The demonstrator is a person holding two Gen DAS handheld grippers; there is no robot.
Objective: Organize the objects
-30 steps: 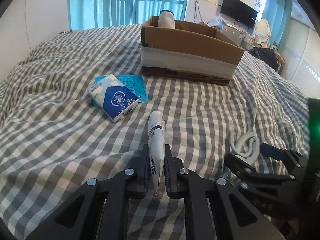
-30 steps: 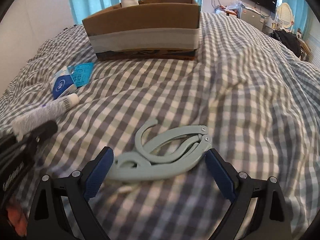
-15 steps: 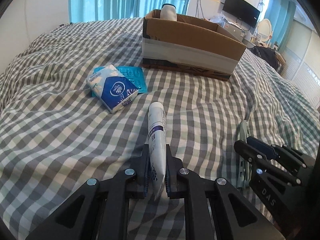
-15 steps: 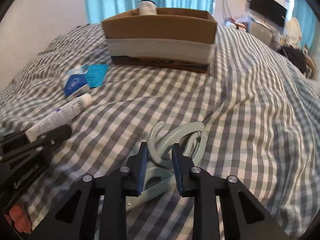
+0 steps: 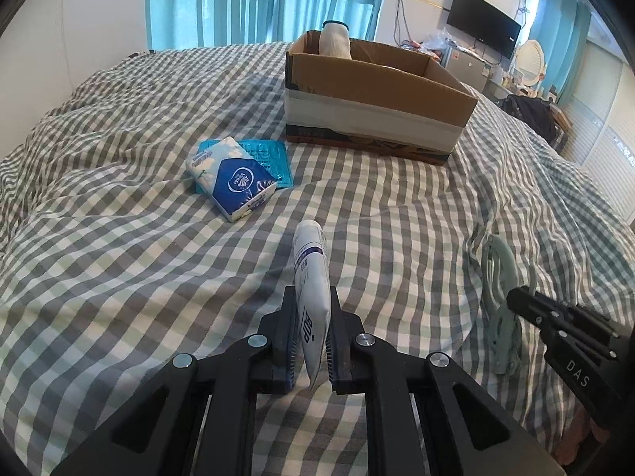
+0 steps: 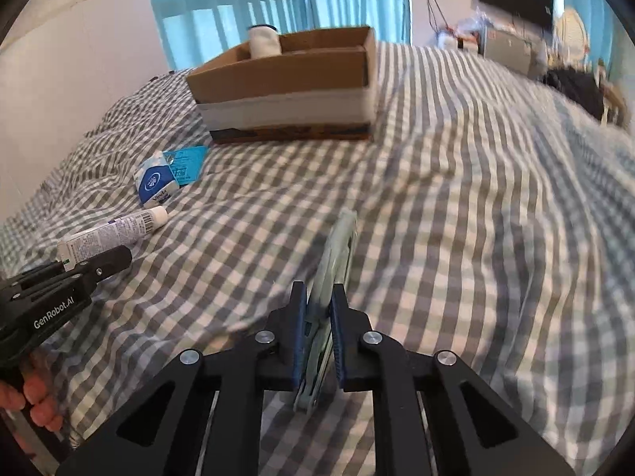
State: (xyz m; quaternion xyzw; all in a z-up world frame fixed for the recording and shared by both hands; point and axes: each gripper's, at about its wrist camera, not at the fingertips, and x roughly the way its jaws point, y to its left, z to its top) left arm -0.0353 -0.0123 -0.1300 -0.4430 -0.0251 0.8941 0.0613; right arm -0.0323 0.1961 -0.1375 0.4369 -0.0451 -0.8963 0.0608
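My left gripper (image 5: pixel 311 319) is shut on the flat end of a white tube (image 5: pixel 310 265), held above the checked bedspread; the tube also shows in the right wrist view (image 6: pixel 115 228). My right gripper (image 6: pixel 319 309) is shut on a pale green folding hanger (image 6: pixel 335 254), held edge-on off the bed; the hanger shows at the right of the left wrist view (image 5: pixel 500 277). An open cardboard box (image 5: pixel 377 95) stands farther up the bed, with a white roll (image 5: pixel 335 37) in its far left corner.
A blue and white tissue pack (image 5: pixel 232 176) lies on a teal flat packet (image 5: pixel 266 158) left of the box. The checked bedspread (image 5: pixel 119 238) is rumpled. Teal curtains, a wall TV and cluttered furniture stand beyond the bed.
My right gripper closed on the green hanger and lifted it off the bed, turning it edge-on. My left gripper rose with the tube. Both views moved up and toward the box.
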